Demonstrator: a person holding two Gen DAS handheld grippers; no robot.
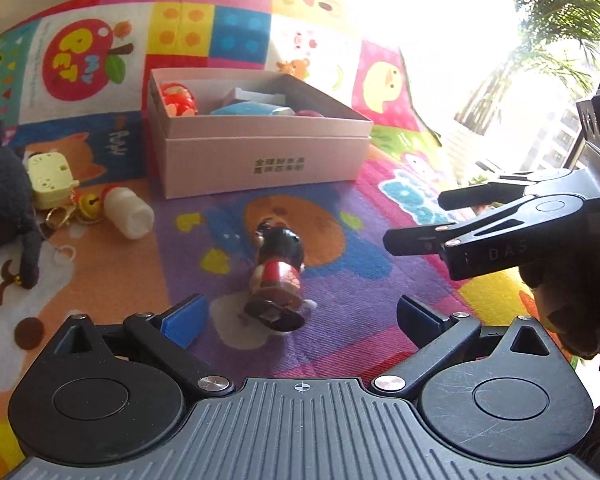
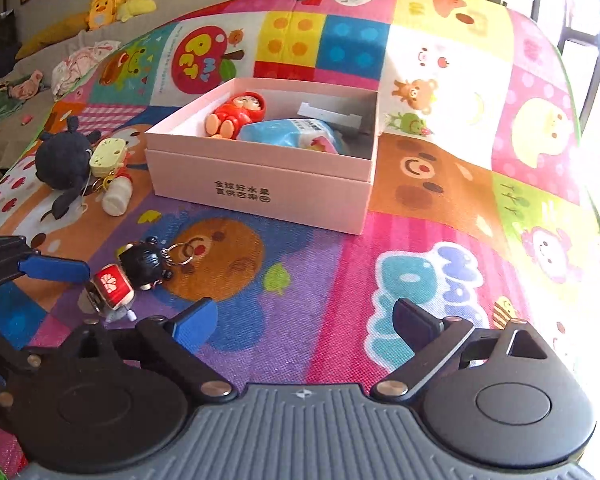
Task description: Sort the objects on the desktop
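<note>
A small wind-up doll (image 1: 278,276) with a black head and red body lies on the colourful mat, just ahead of and between the fingers of my open left gripper (image 1: 300,320). It also shows in the right wrist view (image 2: 134,274), with a key ring at its head. My right gripper (image 2: 304,324) is open and empty above the mat, right of the doll; it shows from the side in the left wrist view (image 1: 414,218). The pink box (image 1: 260,152) behind holds a red figure (image 2: 234,116) and a blue packet (image 2: 288,132).
At the left lie a black plush toy (image 1: 4,204), a yellow cheese-shaped toy (image 1: 52,178), a gold bell (image 1: 88,204) and a small white bottle (image 1: 128,212). A sofa with plush toys (image 2: 112,0) stands beyond the mat's far left edge.
</note>
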